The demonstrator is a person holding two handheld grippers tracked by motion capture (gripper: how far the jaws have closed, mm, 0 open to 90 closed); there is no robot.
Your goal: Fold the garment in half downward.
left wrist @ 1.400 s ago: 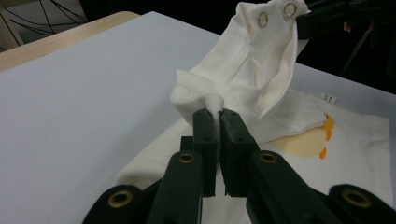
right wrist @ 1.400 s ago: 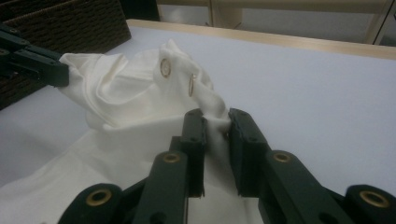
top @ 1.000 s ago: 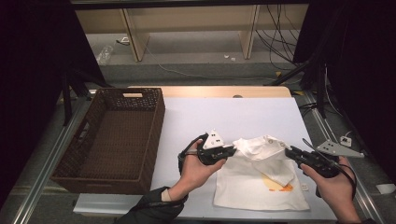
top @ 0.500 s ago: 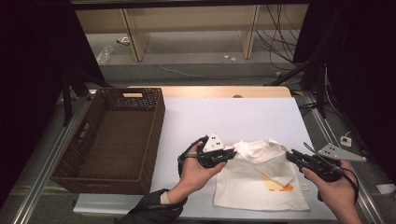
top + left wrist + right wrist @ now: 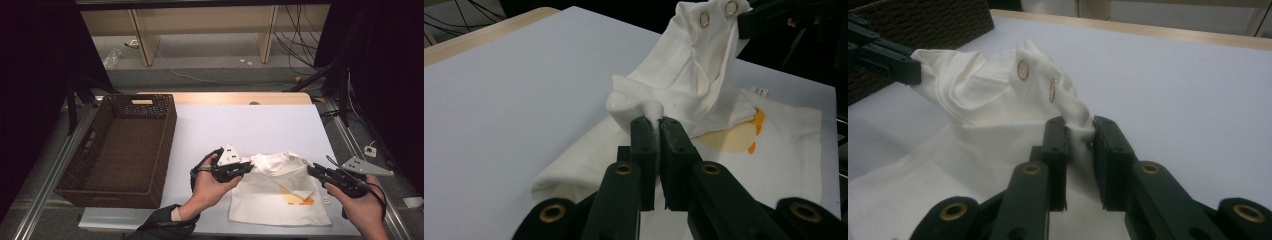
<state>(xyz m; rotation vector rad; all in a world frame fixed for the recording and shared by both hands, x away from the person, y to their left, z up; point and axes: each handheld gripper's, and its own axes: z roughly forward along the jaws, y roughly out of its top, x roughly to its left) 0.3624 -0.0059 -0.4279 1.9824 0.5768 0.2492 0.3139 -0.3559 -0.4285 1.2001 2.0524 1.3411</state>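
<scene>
Both your grippers, left [image 5: 248, 167] and right [image 5: 312, 171], pinch the white shirt [image 5: 280, 197]; wicker basket [image 5: 165, 145] (holding nothing) at nine o'clock.

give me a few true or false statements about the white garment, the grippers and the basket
1. The left gripper is shut on a fold of the white garment. True.
2. The wicker basket holds the garment. False: the garment lies on the white table, to the right of the basket.
3. The right gripper pinches cloth near two metal snaps. True.
4. The garment carries a blue print. False: the print is orange and yellow.
5. Both grippers hold the garment's bottom hem. False: they grip its upper end, lifted off the table.
</scene>
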